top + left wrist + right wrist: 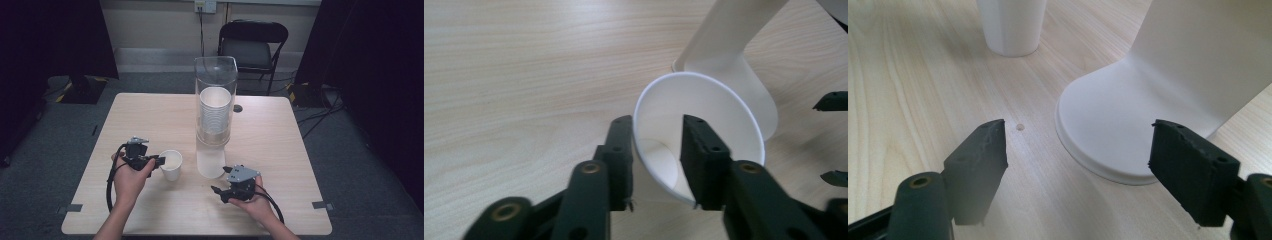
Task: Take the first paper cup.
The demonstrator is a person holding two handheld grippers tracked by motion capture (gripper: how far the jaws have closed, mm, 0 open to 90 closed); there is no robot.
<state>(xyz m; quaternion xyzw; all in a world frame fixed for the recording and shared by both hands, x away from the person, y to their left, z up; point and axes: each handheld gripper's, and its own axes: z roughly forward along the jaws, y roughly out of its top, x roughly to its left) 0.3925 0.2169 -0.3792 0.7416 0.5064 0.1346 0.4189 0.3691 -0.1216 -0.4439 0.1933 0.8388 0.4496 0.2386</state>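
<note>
The paper cup (171, 164) stands upright on the table (280, 150), just left of the cup dispenser's white base (210, 165), and your left gripper (156, 162) has it by the rim. In the left gripper view one jaw sits inside the cup (704, 130) and the other outside, pinched on the near wall, so you hold it firmly enough to lift or slide. Above it, the clear tube (215, 95) carries a stack of cups (215, 112).

Your right gripper (218, 192) waits low over the table in front of the base, jaws spread wide and holding nothing; its own view looks between them at the rounded foot of the base (1108, 135) with the cup (1010, 25) farther off.

This looks like the step just after a cup is taken: one cup is out and in your grip. The next move likely calls for carrying it clear without crushing the thin wall, keeping it level.
</note>
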